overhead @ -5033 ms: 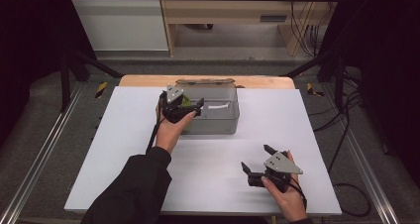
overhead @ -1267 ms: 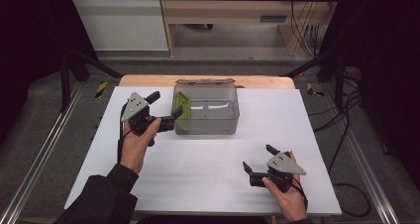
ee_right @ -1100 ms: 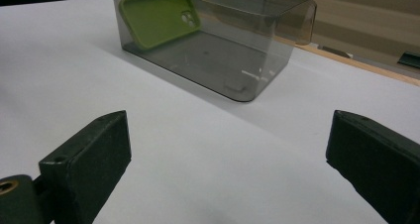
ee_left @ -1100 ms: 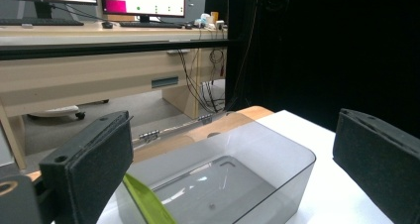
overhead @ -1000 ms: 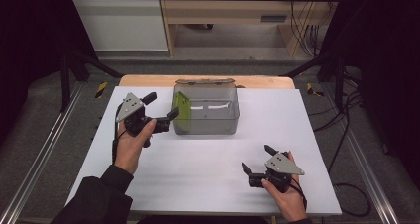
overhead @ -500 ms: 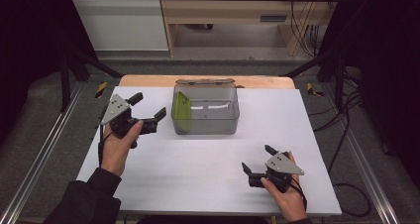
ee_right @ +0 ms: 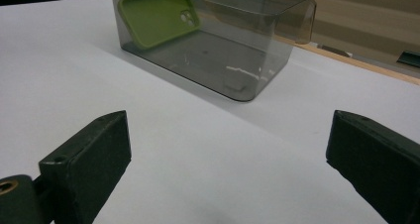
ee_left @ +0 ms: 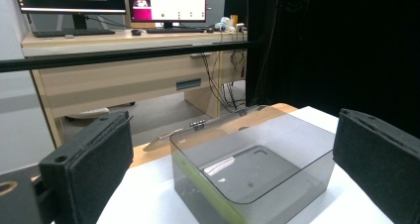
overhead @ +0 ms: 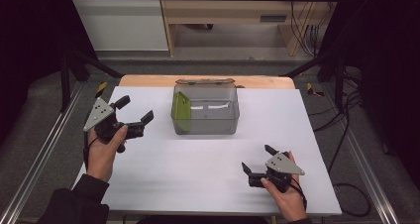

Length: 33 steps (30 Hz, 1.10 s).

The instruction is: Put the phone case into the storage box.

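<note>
A smoky clear plastic box (overhead: 205, 110) stands at the back middle of the white table (overhead: 198, 169). A green phone case (overhead: 182, 112) leans against its left wall inside; the right gripper view shows the case (ee_right: 157, 16) inside the box (ee_right: 233, 50). My left gripper (overhead: 134, 110) is open with nothing between its jaws, held above the table to the left of the box. In the left gripper view the box (ee_left: 257, 169) lies ahead between the jaws. My right gripper (overhead: 257, 158) rests open near the table's front right.
The box's hinged lid (overhead: 204, 81) hangs open behind it over the wooden table edge (overhead: 148, 80). Metal rails (overhead: 44, 149) run along both sides of the table. A desk with monitors (ee_left: 124, 1) stands beyond.
My left gripper has drawn back leftward from the box, open, leaving the green phone case standing inside. The right gripper has stayed put.
</note>
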Tool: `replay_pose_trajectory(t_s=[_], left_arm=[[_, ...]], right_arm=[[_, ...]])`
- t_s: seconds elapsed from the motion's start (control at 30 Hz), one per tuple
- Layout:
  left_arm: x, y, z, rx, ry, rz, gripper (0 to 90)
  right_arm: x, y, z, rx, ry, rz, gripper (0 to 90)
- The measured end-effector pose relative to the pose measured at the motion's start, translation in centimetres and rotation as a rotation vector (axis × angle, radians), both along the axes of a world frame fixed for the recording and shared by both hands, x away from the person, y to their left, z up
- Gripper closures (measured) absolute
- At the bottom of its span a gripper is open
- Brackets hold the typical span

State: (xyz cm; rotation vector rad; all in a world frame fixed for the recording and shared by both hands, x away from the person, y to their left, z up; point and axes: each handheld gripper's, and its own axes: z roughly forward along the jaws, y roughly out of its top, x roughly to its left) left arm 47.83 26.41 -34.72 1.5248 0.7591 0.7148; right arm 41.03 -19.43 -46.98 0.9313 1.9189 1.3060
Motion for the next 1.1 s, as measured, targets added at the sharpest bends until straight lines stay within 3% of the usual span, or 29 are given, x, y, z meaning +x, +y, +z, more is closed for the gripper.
replay_pose_trajectory(t_s=[0.3, 0.8, 1.1], left_arm=[[-0.8, 1.5, 0.3, -0.023, -0.014, 0.014, 1.5], [-1.7, 3.9, 0.8, -0.016, -0.033, 0.036, 1.4], [-2.6, 5.3, 0.4, -0.064, -0.046, 0.051, 1.4]], right_arm=[[0.0, 0.0, 0.0, 0.001, 0.003, -0.002, 3.7], [0.1, -0.1, 0.0, -0.014, 0.003, -0.008, 3.8], [0.1, -0.1, 0.0, -0.010, 0.011, -0.012, 4.0]])
